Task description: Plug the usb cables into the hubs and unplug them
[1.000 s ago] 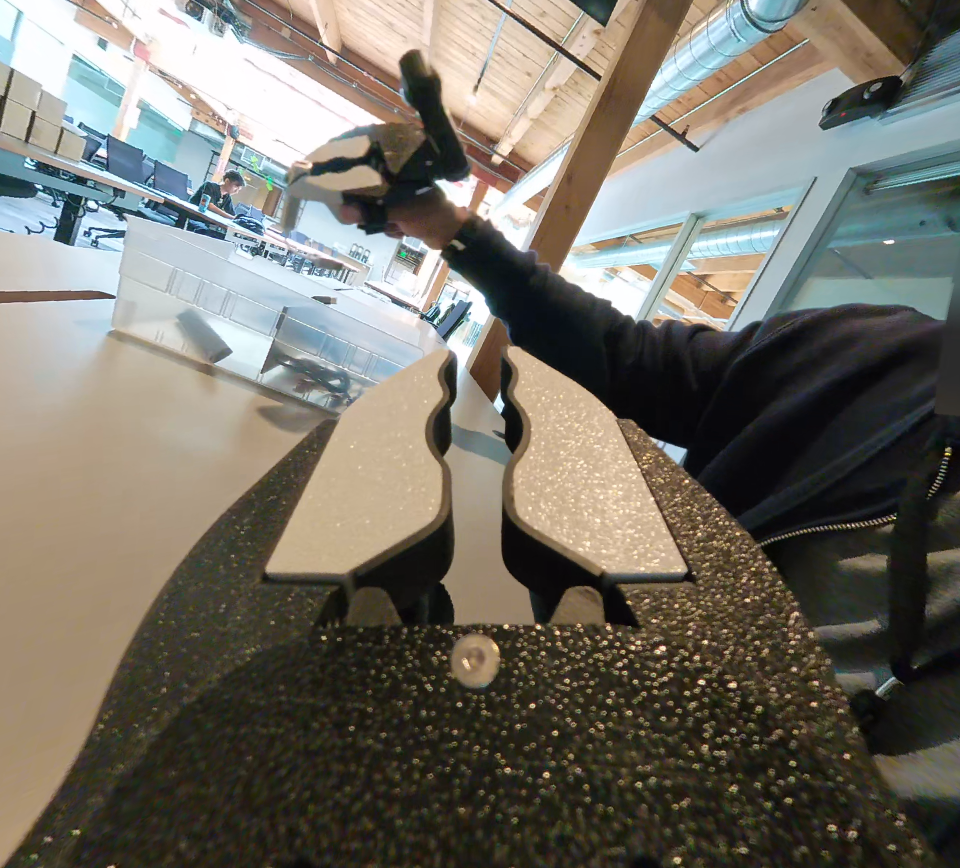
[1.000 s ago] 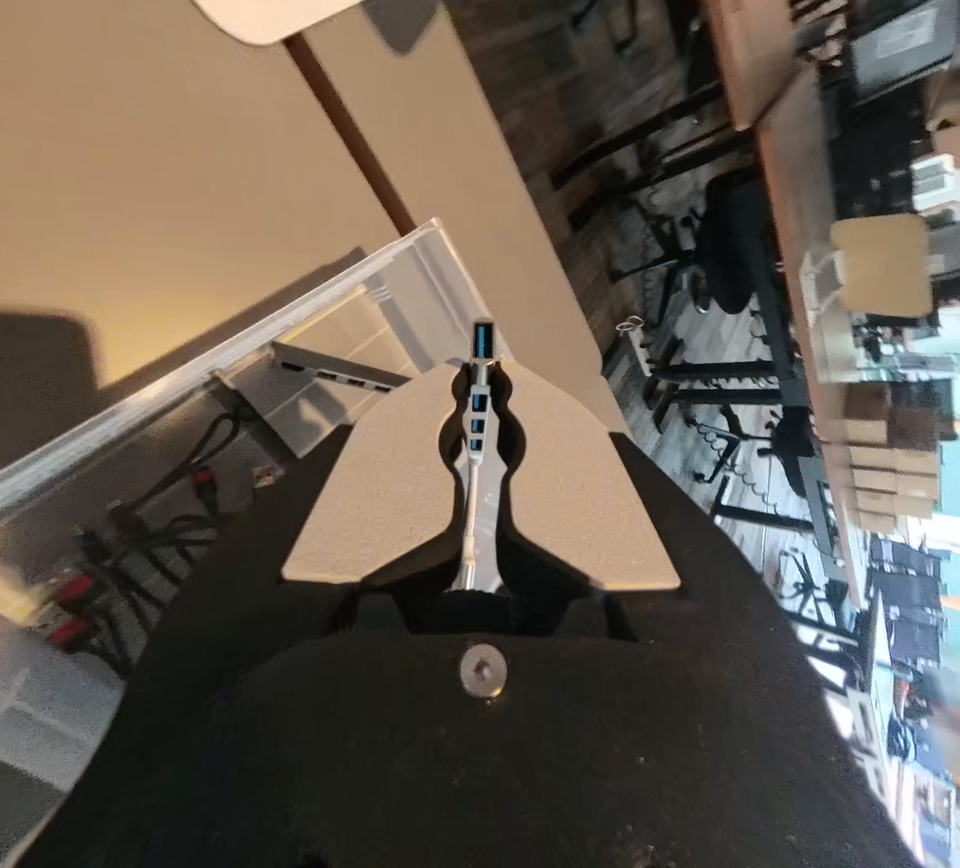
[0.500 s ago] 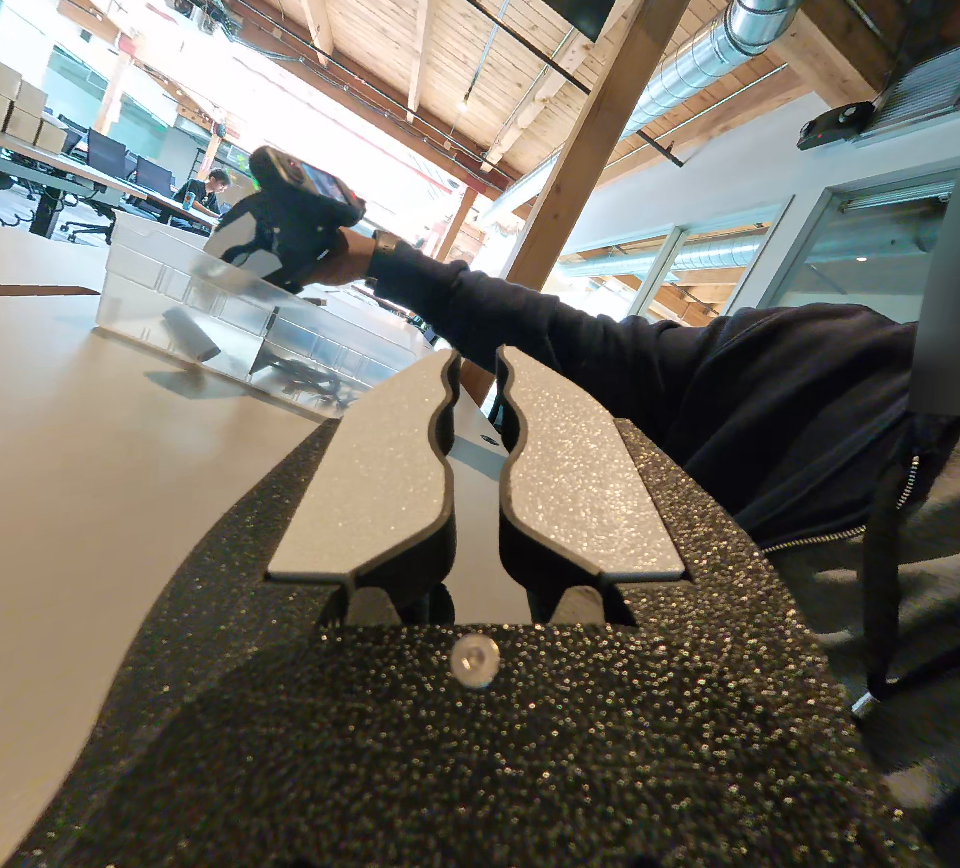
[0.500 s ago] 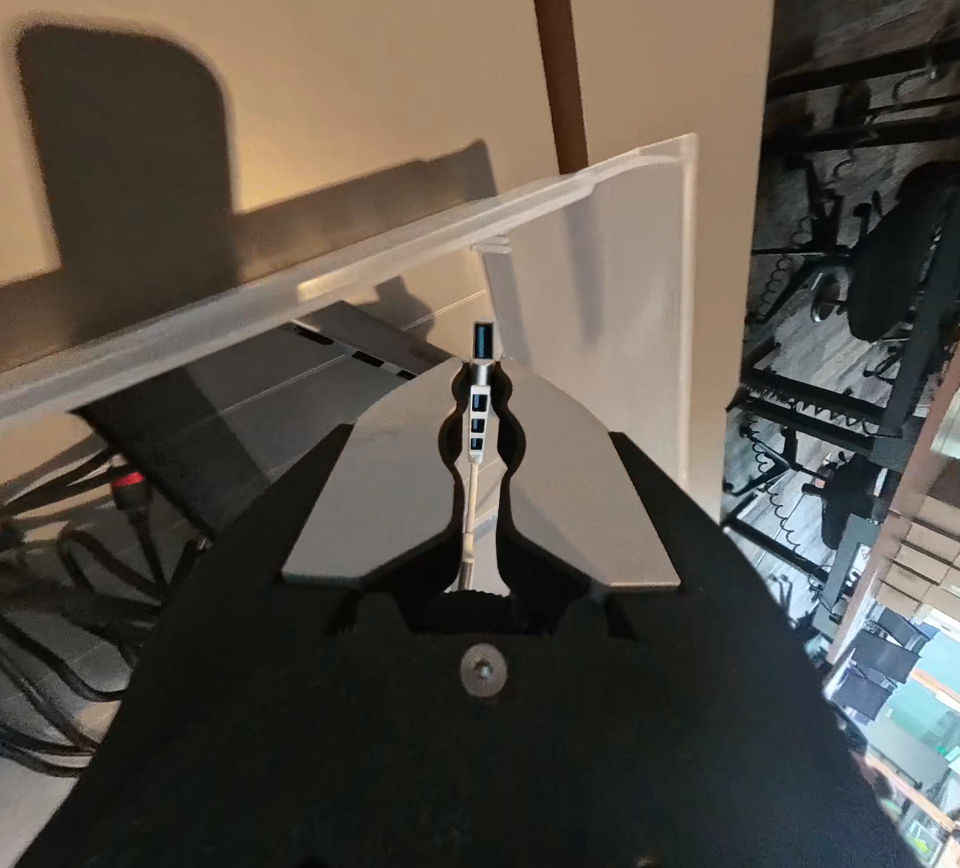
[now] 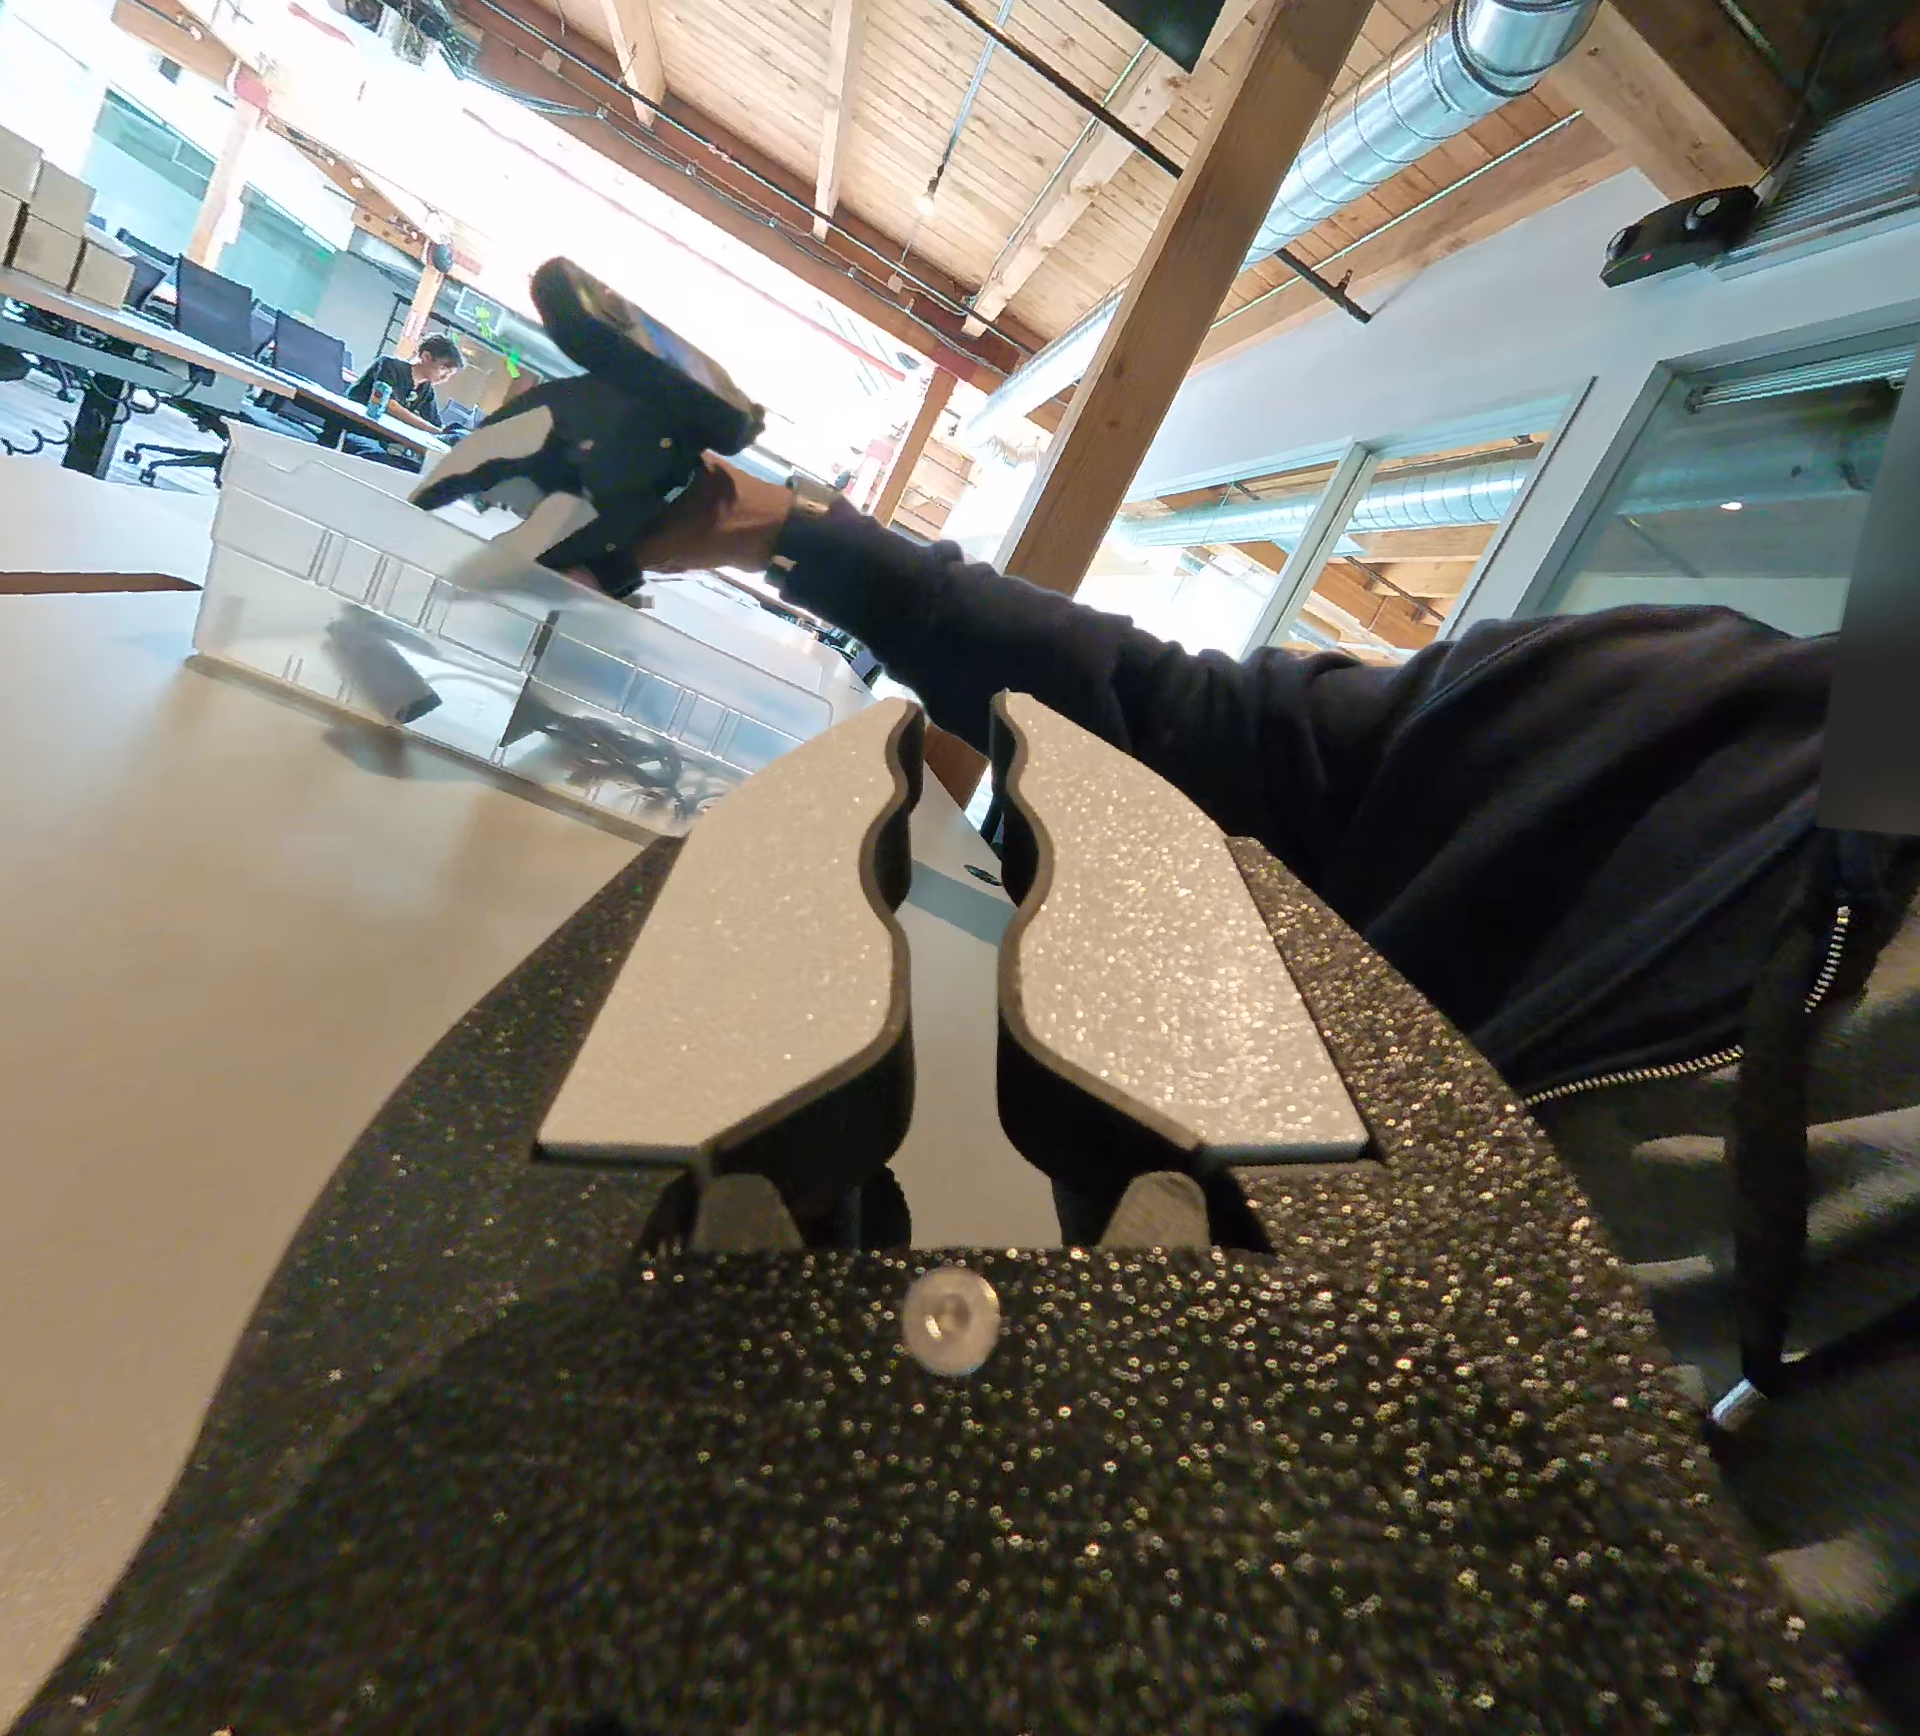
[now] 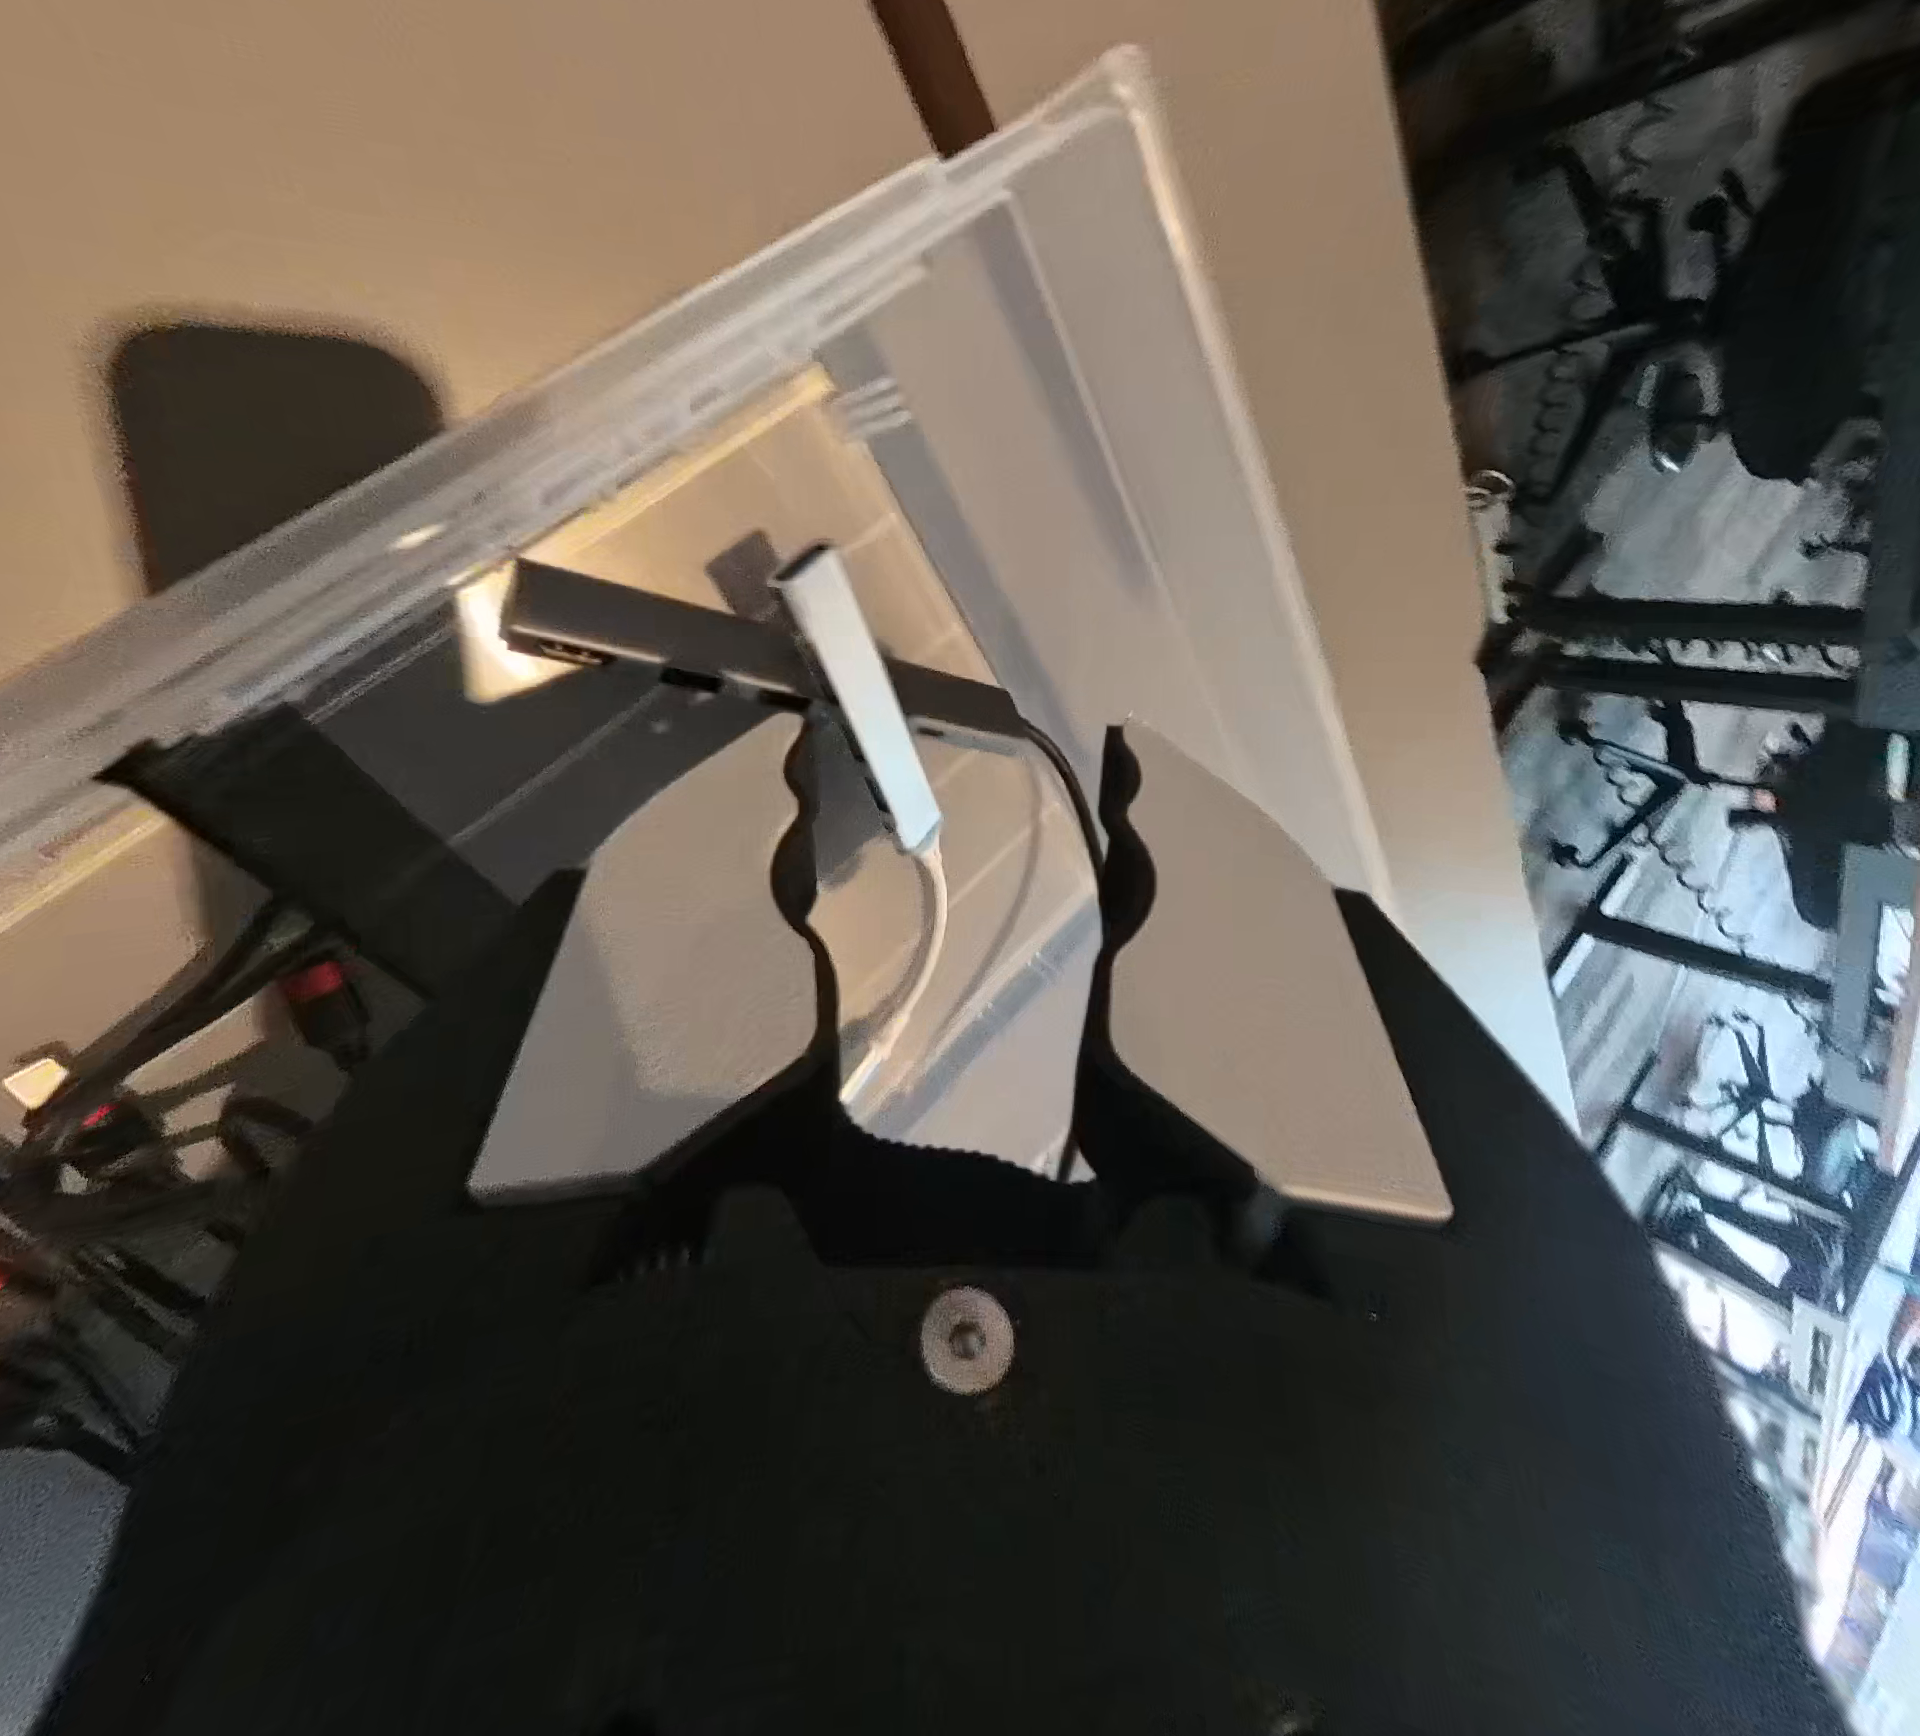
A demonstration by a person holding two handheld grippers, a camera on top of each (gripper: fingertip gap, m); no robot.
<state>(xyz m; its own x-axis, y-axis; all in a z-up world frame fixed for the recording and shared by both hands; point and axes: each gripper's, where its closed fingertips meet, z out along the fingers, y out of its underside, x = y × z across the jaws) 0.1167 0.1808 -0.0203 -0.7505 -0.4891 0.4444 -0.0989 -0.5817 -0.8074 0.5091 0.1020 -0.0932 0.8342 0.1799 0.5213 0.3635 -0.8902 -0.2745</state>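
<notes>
Over the clear bin (image 6: 644, 439), our right gripper (image 6: 951, 751) gapes wide and empty, white hub (image 6: 862, 699) at its 12 o'clock across a grey hub (image 6: 665, 637); our left gripper (image 5: 951, 720) sits narrowly parted, holding nothing.

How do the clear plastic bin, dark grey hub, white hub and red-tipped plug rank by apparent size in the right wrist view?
1. Clear plastic bin, largest by far.
2. Dark grey flat hub.
3. White slim hub, somewhat shorter; it lies across the grey one.
4. Red-tipped black plug, smallest.
</notes>
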